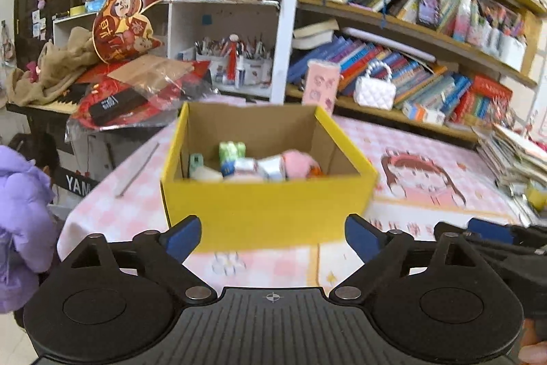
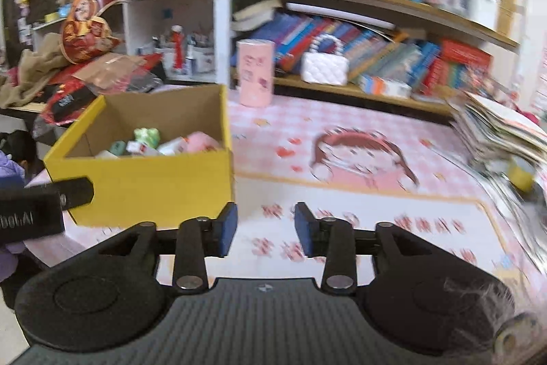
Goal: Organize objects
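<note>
Left gripper (image 1: pixel 272 236) is hanging wide open and empty, yellow box (image 1: pixel 266 218) (small items inside) sitting just ahead; right gripper (image 2: pixel 265 230) is gaping partway, holding nothing, box ahead-left on the tabletop (image 2: pixel 393 228).

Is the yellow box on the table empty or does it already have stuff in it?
Not empty. The open-topped yellow box holds several small things along its bottom, among them a green packet and a pink fluffy item.

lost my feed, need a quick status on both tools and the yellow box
Left tool open, empty. Right tool open, empty. Yellow box on pink tablecloth, small items inside. Nothing blocking the box.
</note>
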Demonstrator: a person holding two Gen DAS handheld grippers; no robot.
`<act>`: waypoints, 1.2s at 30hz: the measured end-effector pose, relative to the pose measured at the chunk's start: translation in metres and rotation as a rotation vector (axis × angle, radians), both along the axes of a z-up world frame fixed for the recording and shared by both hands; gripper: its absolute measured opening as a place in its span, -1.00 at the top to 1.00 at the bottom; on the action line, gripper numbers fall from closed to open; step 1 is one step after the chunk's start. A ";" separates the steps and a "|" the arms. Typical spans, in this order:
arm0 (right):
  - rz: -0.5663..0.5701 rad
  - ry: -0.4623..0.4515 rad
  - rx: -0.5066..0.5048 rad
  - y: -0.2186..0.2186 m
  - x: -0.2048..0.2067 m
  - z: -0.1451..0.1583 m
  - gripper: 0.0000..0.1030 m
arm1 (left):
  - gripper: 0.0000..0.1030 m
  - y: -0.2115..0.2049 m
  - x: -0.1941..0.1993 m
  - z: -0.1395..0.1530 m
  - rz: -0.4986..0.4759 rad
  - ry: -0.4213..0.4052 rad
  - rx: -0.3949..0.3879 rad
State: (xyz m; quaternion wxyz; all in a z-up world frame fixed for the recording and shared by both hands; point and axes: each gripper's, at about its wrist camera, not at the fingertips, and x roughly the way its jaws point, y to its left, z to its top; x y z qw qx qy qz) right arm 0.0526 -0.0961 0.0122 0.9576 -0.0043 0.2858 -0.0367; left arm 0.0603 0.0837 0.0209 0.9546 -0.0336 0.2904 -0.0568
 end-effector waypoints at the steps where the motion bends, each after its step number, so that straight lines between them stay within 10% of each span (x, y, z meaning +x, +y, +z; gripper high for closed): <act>1: -0.017 0.000 -0.002 -0.002 -0.009 -0.002 0.20 | -0.83 -0.003 -0.006 -0.003 -0.002 0.006 0.004; 17: -0.289 0.068 -0.032 -0.036 -0.075 -0.021 -0.98 | -0.94 -0.056 -0.043 -0.013 -0.107 0.050 0.126; 36: -0.398 0.109 -0.046 -0.066 -0.100 -0.029 -1.00 | -0.96 -0.095 -0.059 -0.020 -0.166 0.081 0.200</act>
